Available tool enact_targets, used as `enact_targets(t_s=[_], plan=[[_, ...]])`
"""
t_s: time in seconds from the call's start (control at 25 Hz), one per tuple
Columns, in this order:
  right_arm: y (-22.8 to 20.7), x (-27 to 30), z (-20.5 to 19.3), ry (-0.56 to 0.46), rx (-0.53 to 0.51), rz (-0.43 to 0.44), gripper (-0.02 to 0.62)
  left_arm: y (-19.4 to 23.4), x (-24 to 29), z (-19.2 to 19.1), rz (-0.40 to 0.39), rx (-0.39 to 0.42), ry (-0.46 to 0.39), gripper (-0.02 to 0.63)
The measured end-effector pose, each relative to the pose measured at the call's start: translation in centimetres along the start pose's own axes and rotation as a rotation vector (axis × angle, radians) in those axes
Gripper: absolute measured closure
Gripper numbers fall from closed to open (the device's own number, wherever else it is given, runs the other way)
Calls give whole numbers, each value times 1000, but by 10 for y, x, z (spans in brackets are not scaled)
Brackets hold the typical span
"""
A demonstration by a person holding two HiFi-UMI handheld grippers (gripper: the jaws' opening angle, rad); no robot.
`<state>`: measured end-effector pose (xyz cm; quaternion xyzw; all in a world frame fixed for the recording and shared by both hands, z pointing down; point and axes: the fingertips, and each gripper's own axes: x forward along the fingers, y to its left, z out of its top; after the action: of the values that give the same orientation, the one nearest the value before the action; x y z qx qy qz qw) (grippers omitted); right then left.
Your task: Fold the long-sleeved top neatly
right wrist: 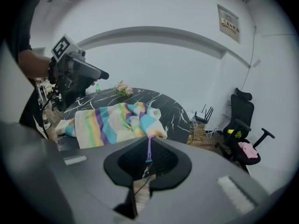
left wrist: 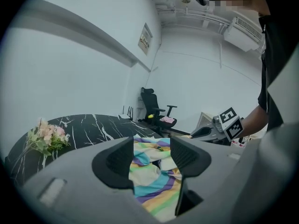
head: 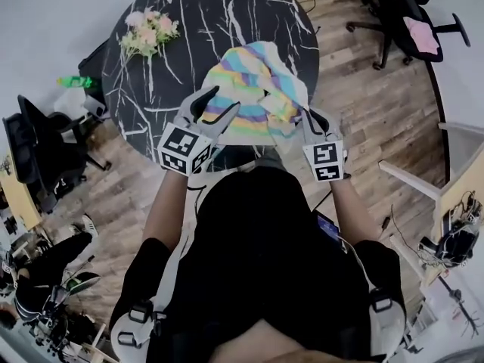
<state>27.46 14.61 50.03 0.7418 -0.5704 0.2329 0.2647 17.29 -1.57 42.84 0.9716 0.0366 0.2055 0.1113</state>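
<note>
Pinching a purple hem of the striped top (head: 246, 89), the right gripper (head: 306, 118) sat clamped at its four o'clock corner. The left gripper (head: 217, 106) hovered with jaws apart and empty, the cloth at its one o'clock, bunched on the table's (head: 174, 21) near edge.
</note>
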Motion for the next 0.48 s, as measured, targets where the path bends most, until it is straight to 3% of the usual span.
enact_targets(t_s=[0.48], plan=[[-7, -33, -62, 92, 50, -83, 575, -18, 51, 4, -143, 103, 89, 362]])
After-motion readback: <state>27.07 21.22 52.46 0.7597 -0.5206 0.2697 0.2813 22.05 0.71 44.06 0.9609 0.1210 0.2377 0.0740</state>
